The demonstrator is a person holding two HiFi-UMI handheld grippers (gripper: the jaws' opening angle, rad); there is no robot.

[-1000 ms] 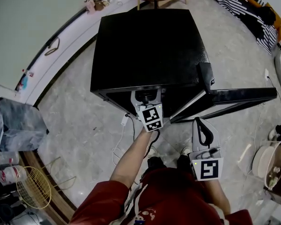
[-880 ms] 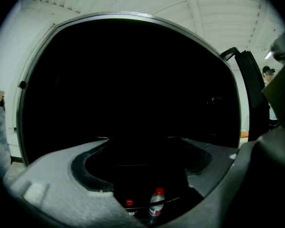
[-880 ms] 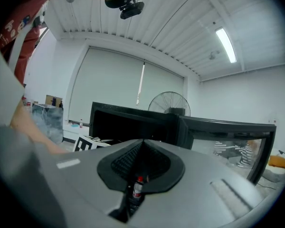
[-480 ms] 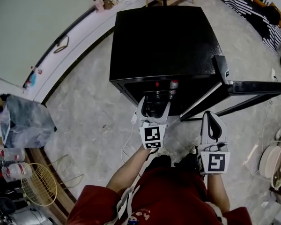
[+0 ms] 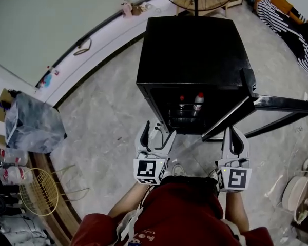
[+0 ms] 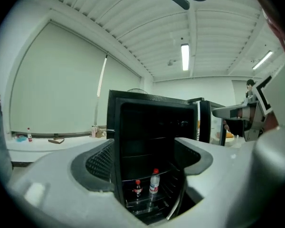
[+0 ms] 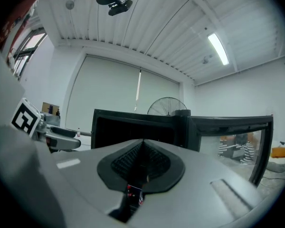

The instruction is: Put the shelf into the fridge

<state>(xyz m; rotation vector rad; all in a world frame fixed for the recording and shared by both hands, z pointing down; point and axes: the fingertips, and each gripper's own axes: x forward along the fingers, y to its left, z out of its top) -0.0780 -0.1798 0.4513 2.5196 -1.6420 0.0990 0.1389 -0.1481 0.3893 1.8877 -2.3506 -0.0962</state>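
At 6 o'clock in the head view, the left tongs (image 5: 156,135) are held wide open with nothing between the jaws. In the left gripper view only the fridge interior is seen through the gap. At 5 o'clock, the right tongs (image 5: 234,131) are pressed together and empty, and the pads are seen meeting in the right gripper view.

Just beyond, at 12 o'clock, the black fridge (image 5: 195,50) stands on the floor with its door (image 5: 282,104) swung out toward 3 o'clock. No shelf is carried by either tongs. Inside, a shelf (image 6: 138,200) lies level under a pale bottle (image 6: 154,182) and a dark bottle (image 6: 137,187), both red-capped, and further shelf edges are seen above them.

The placing is judged nearly complete, so a seating check is what remains. Both side edges should be confirmed resting in matching rails and the front edge kept level. The shelf should be pushed fully back without the bottles being knocked. The open door should be kept clear of the right tongs.

No brand can be read, as the bottle labels are too small. Only black-and-white square patterns are carried on the marker cubes.
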